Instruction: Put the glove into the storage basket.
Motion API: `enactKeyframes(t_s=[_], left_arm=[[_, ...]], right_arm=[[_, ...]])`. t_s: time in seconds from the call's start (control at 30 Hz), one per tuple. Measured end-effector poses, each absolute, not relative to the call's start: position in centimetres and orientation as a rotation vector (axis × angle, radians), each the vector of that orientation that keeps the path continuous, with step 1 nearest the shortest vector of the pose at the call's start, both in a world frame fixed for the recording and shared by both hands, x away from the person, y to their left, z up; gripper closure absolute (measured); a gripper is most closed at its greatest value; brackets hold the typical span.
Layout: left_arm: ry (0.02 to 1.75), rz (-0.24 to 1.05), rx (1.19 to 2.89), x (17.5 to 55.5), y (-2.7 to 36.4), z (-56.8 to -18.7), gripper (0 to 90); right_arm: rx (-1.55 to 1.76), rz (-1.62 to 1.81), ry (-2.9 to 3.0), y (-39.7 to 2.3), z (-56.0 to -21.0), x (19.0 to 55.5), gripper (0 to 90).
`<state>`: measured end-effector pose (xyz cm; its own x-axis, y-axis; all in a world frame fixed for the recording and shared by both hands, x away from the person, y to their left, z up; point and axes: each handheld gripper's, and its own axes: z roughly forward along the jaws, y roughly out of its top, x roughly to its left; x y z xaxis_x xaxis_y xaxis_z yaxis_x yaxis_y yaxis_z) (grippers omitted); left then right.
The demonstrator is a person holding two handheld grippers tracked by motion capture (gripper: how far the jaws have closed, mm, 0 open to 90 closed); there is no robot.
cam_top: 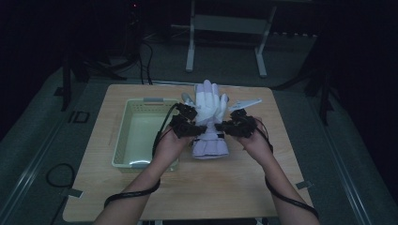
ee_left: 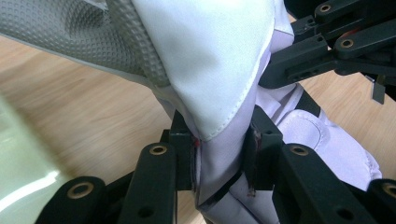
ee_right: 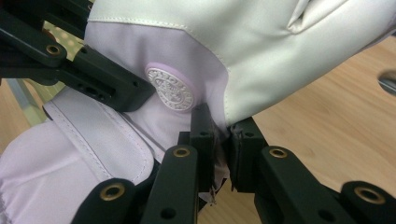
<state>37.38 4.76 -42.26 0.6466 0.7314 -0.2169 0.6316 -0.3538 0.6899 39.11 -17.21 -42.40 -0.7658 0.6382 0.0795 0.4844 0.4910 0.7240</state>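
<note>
1. While your hands meet above the counter [cam_top: 234, 187], a pale green basket [cam_top: 123, 140] sits at the far left.
2. Your left gripper [cam_top: 187, 123] has its jaws clamped tight on the left edge of the white and lilac glove [cam_top: 209, 117].
3. That glove hangs between both grippers over the counter's middle, fingers pointing away from you.
4. Your right gripper [cam_top: 233, 123] pinches its right edge, jaws nearly closed on the fabric.
</note>
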Motion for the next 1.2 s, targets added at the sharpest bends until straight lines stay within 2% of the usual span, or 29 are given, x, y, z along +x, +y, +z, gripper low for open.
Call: enactKeyframes(t_s=[0.43,0.87,1.0,1.2], left_arm=[[1.104,0.218,2.095,36.8,11.9,-41.2,69.6],[1.151,0.222,2.102,37.0,19.5,-42.8,69.5],[1.161,0.193,2.081,37.4,21.0,-43.8,69.3],[1.184,0.171,2.104,38.1,21.2,-46.0,69.3]], right_arm=[[0.901,1.152,2.559,-9.7,-41.5,39.4,81.9],[0.864,1.124,2.628,-1.6,-43.0,40.4,81.9],[0.869,1.12,2.622,0.0,-43.6,40.5,81.8],[0.904,1.086,2.645,0.8,-45.8,41.1,81.8]])
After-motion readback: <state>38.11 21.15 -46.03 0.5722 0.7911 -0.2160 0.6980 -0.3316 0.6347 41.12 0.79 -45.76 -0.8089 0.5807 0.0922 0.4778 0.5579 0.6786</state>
